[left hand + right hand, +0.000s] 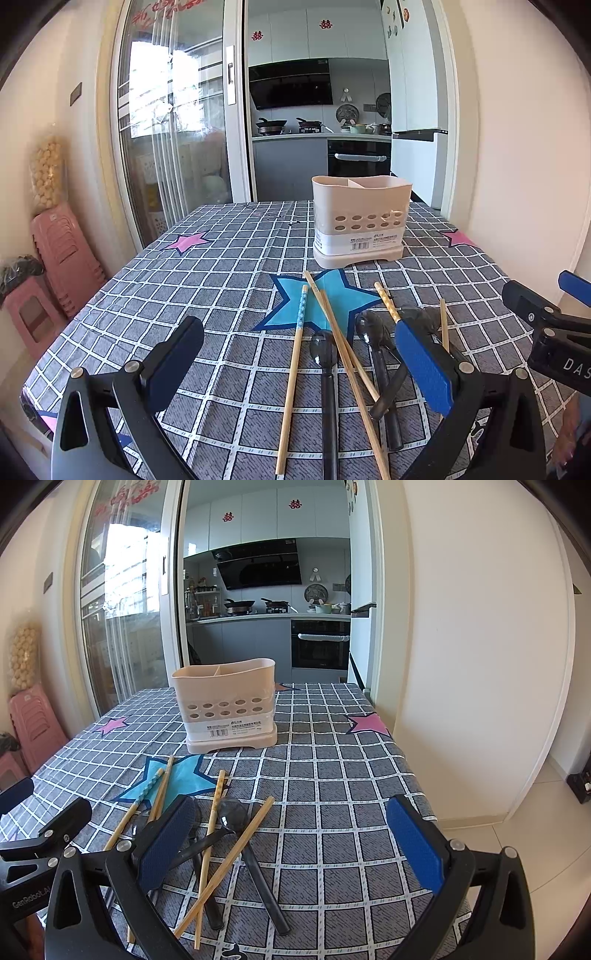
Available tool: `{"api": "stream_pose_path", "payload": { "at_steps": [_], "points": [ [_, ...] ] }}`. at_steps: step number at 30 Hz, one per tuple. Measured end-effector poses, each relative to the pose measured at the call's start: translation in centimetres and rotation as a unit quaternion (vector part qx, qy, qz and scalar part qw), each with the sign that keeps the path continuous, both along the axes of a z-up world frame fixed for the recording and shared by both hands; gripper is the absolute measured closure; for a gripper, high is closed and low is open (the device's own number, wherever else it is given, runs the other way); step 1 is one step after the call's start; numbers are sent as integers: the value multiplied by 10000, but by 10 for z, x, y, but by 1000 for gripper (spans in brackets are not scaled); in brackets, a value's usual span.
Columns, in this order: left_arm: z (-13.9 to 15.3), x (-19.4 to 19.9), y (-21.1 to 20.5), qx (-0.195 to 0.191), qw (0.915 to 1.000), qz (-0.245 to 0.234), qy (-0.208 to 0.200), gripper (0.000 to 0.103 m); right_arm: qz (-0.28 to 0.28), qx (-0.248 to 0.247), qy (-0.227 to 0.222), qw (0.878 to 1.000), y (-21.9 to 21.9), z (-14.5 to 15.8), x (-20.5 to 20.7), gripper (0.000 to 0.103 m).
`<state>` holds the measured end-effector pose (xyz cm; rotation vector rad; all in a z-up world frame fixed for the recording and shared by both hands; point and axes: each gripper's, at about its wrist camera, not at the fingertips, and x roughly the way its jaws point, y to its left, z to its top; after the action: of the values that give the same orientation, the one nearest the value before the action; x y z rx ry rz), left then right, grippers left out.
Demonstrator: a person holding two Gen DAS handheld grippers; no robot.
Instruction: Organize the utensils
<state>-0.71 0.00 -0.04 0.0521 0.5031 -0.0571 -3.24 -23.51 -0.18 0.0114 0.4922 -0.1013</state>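
A beige utensil holder [360, 218] with two compartments stands upright on the checked tablecloth; it also shows in the right wrist view [227, 705]. Several wooden chopsticks [293, 373] and black spoons [325, 354] lie loose and crossed in front of it, also seen in the right wrist view as chopsticks [210, 834] and spoons [232, 818]. My left gripper [299, 362] is open and empty, hovering above the pile. My right gripper [295, 845] is open and empty, just right of the pile, with its left finger over the spoons.
The table [332, 775] has its right edge near a white wall. Pink stacked stools [59, 258] stand by the left wall. A glass sliding door [170, 129] and the kitchen lie beyond the table's far edge.
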Motion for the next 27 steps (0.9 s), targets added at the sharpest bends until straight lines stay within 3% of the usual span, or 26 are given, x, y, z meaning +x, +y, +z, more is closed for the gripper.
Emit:
{"api": "stream_pose_path", "payload": {
  "at_steps": [27],
  "points": [
    [1, -1, 2, -10, 10000, 0, 4, 0, 4, 3, -3, 10000, 1, 0, -1, 0]
  ]
}}
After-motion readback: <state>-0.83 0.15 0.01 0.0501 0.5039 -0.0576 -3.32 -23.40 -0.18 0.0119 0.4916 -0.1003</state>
